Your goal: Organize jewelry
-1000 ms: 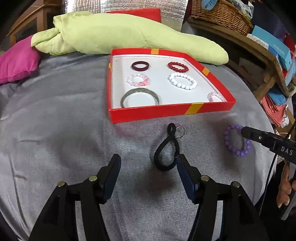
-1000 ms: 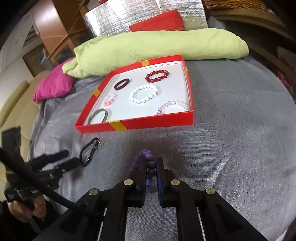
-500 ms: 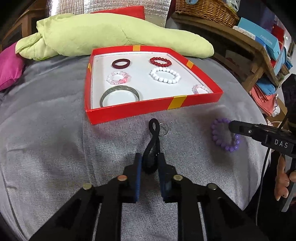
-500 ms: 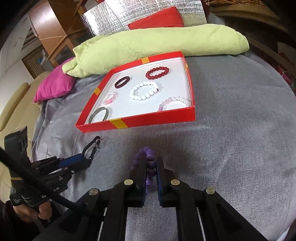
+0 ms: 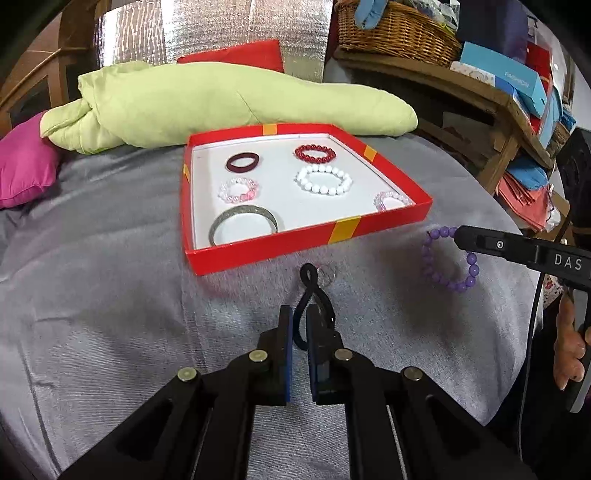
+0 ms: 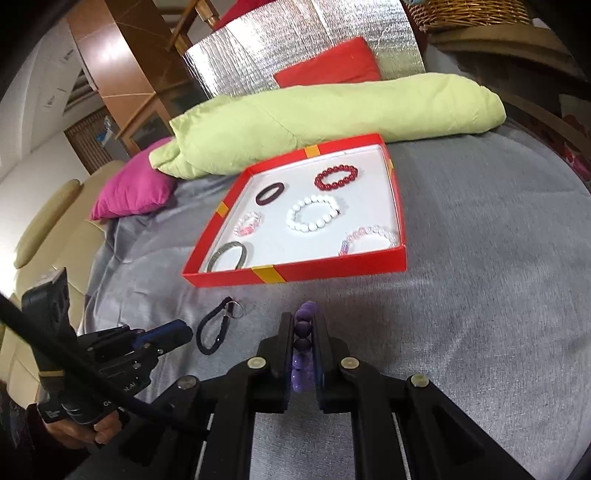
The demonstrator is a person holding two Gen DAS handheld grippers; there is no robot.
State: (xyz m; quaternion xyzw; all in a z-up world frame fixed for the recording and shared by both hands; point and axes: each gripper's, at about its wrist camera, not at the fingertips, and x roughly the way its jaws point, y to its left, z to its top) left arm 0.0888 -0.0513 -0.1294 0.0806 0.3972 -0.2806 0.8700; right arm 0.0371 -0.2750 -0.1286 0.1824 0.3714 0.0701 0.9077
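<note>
- Low centre of the left wrist view: left gripper (image 5: 299, 317), fingers pinched together on the black cord loop (image 5: 308, 295). The loop's far end reaches up toward the tray, with a small metal ring (image 5: 327, 276) beside its knot, lying on the grey cloth (image 5: 110, 314).
- Low centre of the right wrist view: right gripper (image 6: 303, 332), fingers clamped on the purple bead bracelet (image 6: 303, 328), beads stacked edge-on between the pads.
- Same bracelet seen from the left wrist view at mid right (image 5: 448, 258): ring of beads pinched at its upper edge by the black finger marked DAS; whether the lower beads touch the cloth, cannot tell.
- Red tray (image 5: 306, 240), white floor, sits in mid frame, just beyond both grippers.
- Inside tray, left wrist view: dark maroon bangle (image 5: 242, 162) far left; red bead bracelet (image 5: 314, 153) far right; pink-and-white bead bracelet (image 5: 239, 189) middle left; white bead bracelet (image 5: 323, 180) middle right; grey bangle (image 5: 243, 226) near left corner; pale pink bead bracelet (image 5: 392, 199) near right wall.
- Upper frame: long green cushion (image 5: 221, 107) behind the tray; magenta pillow (image 5: 22, 170) at left edge; wicker basket (image 5: 399, 29) upper right.
</note>
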